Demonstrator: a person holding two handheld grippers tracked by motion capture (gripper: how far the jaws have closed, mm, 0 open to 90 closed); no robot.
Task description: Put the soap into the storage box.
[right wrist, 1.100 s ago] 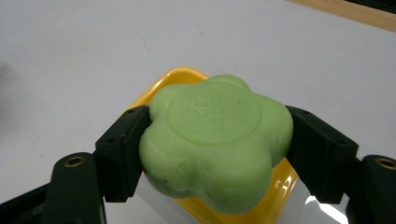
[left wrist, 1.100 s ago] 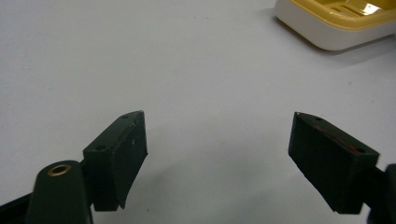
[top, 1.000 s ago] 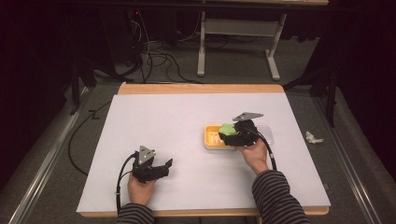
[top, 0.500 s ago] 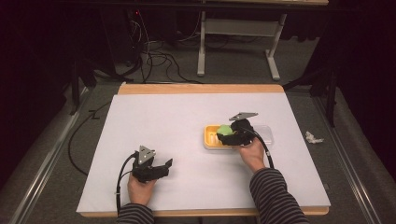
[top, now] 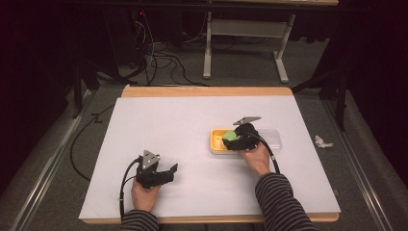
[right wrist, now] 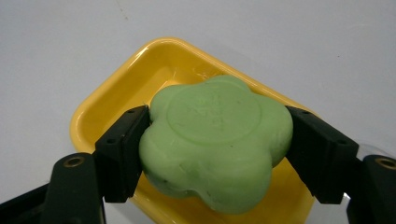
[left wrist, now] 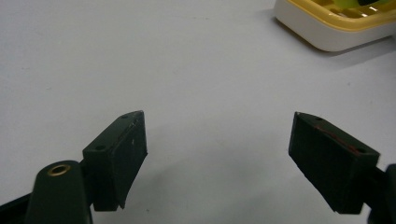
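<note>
A green flower-shaped soap (right wrist: 215,140) sits between the pads of my right gripper (right wrist: 217,135), which is shut on it just over a yellow soap dish (right wrist: 116,93). From above, the same soap (top: 230,135) shows at the dish (top: 216,144) on the right half of the table, under my right gripper (top: 238,139). My left gripper (top: 169,172) rests near the front left of the table, open, its jaws wide apart with nothing between them (left wrist: 217,158). The dish's corner (left wrist: 327,32) shows at the top right of the left gripper view.
A white sheet covers the table (top: 192,120). A clear lid (top: 272,137) lies just right of the dish. A crumpled scrap (top: 322,142) lies on the floor to the right. Cables and a metal stand (top: 240,43) are beyond the far edge.
The right hand with the soap has shifted only slightly over the dish. The left hand has stayed where it was.
</note>
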